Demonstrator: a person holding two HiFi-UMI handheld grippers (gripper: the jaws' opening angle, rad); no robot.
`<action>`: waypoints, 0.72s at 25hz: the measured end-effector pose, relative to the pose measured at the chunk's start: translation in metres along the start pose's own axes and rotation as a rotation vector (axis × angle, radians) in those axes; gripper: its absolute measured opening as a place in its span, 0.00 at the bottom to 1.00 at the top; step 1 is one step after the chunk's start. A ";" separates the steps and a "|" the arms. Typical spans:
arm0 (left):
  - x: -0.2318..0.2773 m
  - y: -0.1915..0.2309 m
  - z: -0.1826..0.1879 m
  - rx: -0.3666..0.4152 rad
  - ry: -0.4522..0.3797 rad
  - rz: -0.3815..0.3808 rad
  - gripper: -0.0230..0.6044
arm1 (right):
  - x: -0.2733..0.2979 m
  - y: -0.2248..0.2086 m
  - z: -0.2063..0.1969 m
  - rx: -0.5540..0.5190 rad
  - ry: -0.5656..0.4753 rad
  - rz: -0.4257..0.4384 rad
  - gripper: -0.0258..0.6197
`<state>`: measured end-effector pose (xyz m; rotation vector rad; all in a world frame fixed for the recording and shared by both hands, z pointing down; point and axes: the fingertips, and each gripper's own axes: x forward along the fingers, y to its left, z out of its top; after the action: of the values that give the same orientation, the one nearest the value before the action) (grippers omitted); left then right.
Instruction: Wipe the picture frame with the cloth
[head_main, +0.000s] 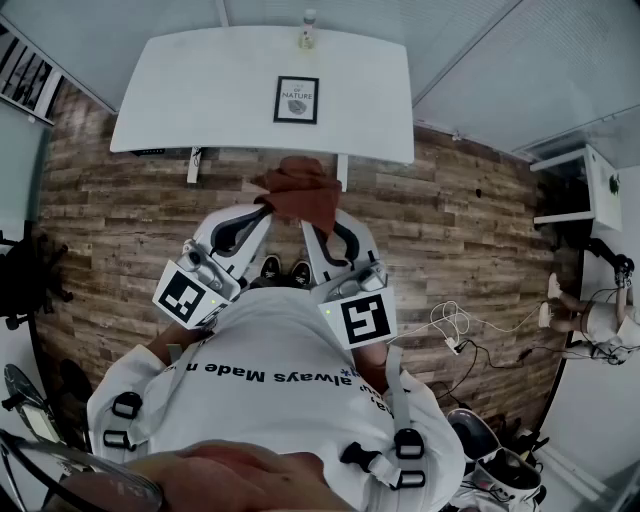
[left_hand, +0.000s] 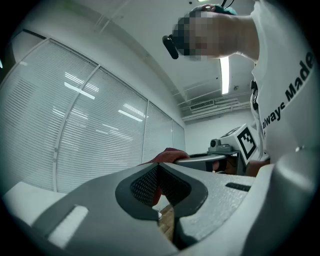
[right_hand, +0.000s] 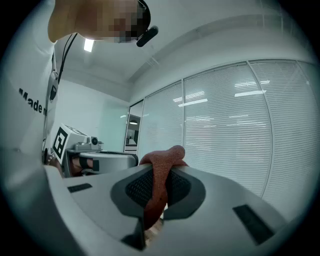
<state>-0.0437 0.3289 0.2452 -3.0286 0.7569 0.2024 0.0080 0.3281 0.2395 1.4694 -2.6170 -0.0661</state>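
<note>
Filling the top of the head view, the desk (head_main: 200, 90) lies ahead of the person, who stands short of its near edge. The left gripper (head_main: 264, 207) and right gripper (head_main: 311, 222) are held side by side over the floor, each with its jaws pinched on the cloth (head_main: 298, 190), which bunches between their tips. The frame (head_main: 296, 100) sits near the desk's middle, well apart from the cloth. A bottle (head_main: 307, 30) stands at the far edge.

The step looks like bringing the cloth over; wiping has not begun. The next move calls for reaching past the near edge and lowering the cloth onto the frame.
</note>
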 end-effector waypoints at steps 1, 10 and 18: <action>0.000 0.000 0.000 0.000 0.000 0.000 0.04 | -0.001 0.001 0.000 -0.001 0.002 0.001 0.06; -0.010 0.004 0.000 -0.014 0.007 0.003 0.04 | 0.005 0.010 -0.001 0.011 0.007 0.001 0.06; -0.029 0.028 -0.001 -0.029 -0.010 0.001 0.04 | 0.030 0.023 0.002 0.022 -0.011 -0.008 0.06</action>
<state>-0.0820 0.3177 0.2501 -3.0524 0.7609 0.2296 -0.0275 0.3143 0.2433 1.4904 -2.6293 -0.0471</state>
